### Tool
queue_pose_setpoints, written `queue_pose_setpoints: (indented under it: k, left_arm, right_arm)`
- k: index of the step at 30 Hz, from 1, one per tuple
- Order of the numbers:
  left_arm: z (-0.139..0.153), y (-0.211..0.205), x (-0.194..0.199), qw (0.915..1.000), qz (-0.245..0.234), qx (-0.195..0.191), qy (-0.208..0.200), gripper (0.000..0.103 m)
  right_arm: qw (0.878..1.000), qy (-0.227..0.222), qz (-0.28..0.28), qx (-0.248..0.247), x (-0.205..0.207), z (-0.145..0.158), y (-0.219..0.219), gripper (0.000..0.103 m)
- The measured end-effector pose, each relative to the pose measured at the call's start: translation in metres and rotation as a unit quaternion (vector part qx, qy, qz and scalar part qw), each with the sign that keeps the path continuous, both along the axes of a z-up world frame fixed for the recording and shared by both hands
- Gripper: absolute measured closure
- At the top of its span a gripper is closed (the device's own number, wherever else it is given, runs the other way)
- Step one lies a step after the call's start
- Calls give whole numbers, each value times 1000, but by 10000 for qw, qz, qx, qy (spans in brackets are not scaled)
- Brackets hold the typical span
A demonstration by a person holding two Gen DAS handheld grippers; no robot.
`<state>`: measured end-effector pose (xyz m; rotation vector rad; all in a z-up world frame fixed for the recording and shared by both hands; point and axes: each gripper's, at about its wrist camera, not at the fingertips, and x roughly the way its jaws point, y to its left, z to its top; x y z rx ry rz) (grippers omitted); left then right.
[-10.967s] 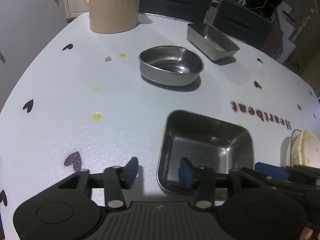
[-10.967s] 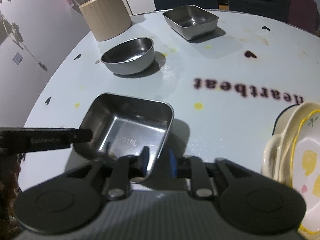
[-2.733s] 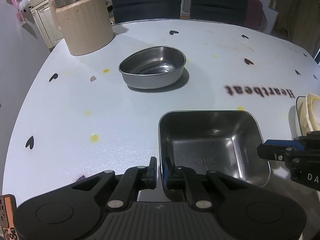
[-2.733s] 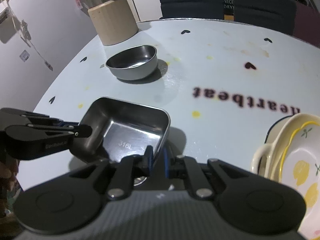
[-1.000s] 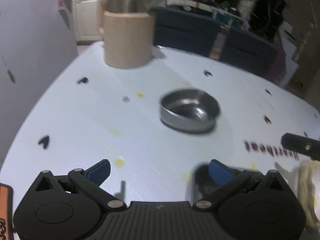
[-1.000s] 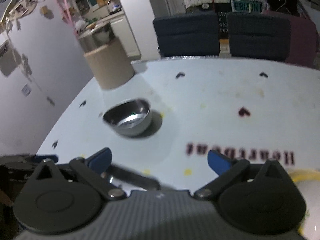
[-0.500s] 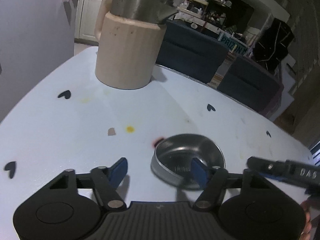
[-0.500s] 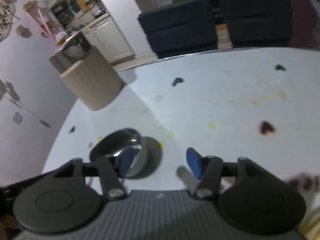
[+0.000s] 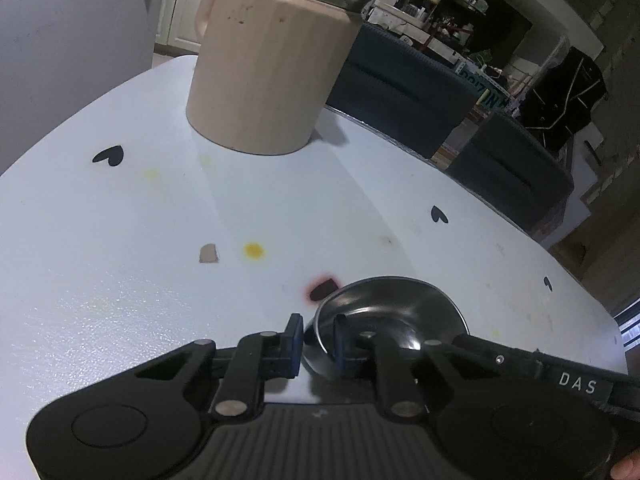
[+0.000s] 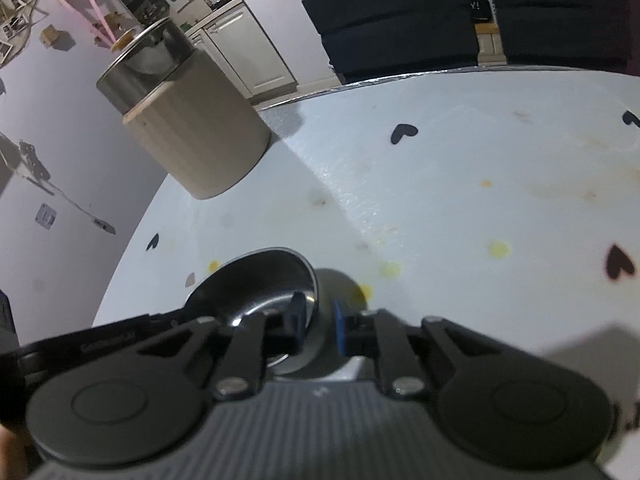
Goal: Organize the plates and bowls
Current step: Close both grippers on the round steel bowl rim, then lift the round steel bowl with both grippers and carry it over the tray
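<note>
A round steel bowl (image 9: pixel 396 304) sits on the white heart-print table (image 9: pixel 120 248). My left gripper (image 9: pixel 318 338) straddles the bowl's near-left rim. Its jaws are closing, one blue pad (image 9: pixel 295 338) against the outer wall and the other inside. In the right wrist view the same bowl (image 10: pixel 256 280) has my right gripper (image 10: pixel 318 320) over its right rim. Those jaws are closing too, with the wall pinched between an inner and an outer pad. Each gripper's black body reaches into the other's view. The bowl rests on the table.
A tall beige jug with a steel lid (image 9: pixel 264 76) stands at the back left of the table; it also shows as the jug (image 10: pixel 188 140) in the right view. Dark chairs (image 9: pixel 400 96) line the far edge. Yellow spots and black hearts dot the tabletop.
Both grippers came forward and down onto the steel bowl. Their jaws narrowed from wide open to close around opposite sides of its rim.
</note>
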<state>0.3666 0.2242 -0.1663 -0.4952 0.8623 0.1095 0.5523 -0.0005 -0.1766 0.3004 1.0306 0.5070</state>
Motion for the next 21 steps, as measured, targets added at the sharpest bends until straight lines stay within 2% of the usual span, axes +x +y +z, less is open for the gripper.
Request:
queue_pose_setpoints:
  k: [2,6,14,21]
  left_arm:
    - [1,0,0,10000,-14,48,-7,88]
    - [6,-5,-5,9996,-85,261,6,95]
    - [39,-25,-34,9983,-197,428,-333,96]
    - [76,-49,-73,9954,-349,559,-699,96]
  right_arm:
    - [10000,6,50,11,1,0,1,92]
    - [9992,-195,284,-219,-5,5,9,93]
    - [9984,-375,319,-279,-31,27,-4,95]
    - [9978,-606,216,-161,-76,60,-32,95]
